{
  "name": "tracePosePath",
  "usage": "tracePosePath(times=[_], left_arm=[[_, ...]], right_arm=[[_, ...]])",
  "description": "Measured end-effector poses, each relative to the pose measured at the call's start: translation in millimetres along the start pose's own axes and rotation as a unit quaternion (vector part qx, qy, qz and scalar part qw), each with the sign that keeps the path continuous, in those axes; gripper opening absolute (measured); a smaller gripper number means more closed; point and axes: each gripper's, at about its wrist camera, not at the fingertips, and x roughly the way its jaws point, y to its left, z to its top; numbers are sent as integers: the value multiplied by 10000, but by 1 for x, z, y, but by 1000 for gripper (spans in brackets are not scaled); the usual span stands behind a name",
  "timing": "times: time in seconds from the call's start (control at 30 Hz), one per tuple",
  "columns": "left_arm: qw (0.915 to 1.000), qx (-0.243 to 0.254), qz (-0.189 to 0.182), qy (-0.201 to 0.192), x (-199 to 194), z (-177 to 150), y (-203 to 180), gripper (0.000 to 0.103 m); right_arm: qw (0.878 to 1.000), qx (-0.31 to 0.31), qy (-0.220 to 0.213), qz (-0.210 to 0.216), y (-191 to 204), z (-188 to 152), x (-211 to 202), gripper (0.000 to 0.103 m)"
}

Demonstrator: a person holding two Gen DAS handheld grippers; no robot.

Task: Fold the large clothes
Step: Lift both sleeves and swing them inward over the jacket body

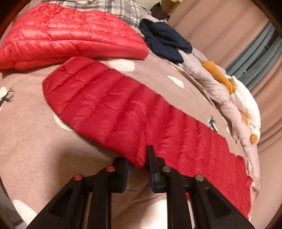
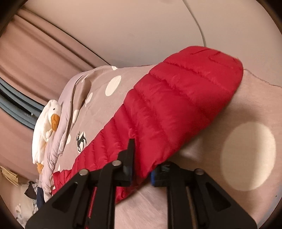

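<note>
1. One glossy red quilted down jacket (image 1: 123,109), long and narrow, stretched across the taupe bed cover with white dots and small deer prints (image 1: 31,141); near edge raised off the cover, far end resting on it.
2. Pinched at that near edge by both tools: left gripper (image 1: 138,167) nearly closed on a puffy fold, right gripper (image 2: 141,173) likewise clamped on the hem, jaws narrow.
3. Judged part-way: already narrowed lengthwise into a strip, crosswise folds apparently left to do.
4. Slick nylon shell, stitched into soft ribbed channels, rounded at the far end; likely slippery and springy.
5. Second red puffer jacket (image 1: 70,35) beyond, seemingly folded.
6. Further off: crumpled navy garment (image 1: 164,40), plaid cloth (image 1: 121,10), white plush duck with orange bill (image 2: 47,121), pink curtain (image 2: 35,58).
</note>
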Motion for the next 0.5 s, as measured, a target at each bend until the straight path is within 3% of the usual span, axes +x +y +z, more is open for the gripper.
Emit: tracePosePath(times=[0.03,0.1,0.2,0.33,0.37,0.47,0.5], left_arm=[[10000,-37,-28,-29,0,3,4,30],[9996,-275,55,-16,2,8,14,51],[9968,-775,178,-25,5,20,37,51],[9943,-1058,-106,28,21,36,56,51],[9940,-1085,-108,73,27,40,59,49],[9937,-1113,119,4,37,49,61,22],[9939,-1083,202,-29,37,48,60,17]], right_arm=[[10000,-20,-32,-30,0,1,-3,30],[9994,-24,-249,-225,-16,7,-9,40],[9984,279,-398,-302,-45,22,0,46],[9924,1112,-519,12,-87,35,1,52],[9901,1276,-581,86,-90,37,4,52],[9878,1334,-799,70,-92,38,2,46],[9888,1241,-822,-142,-89,38,4,33]])
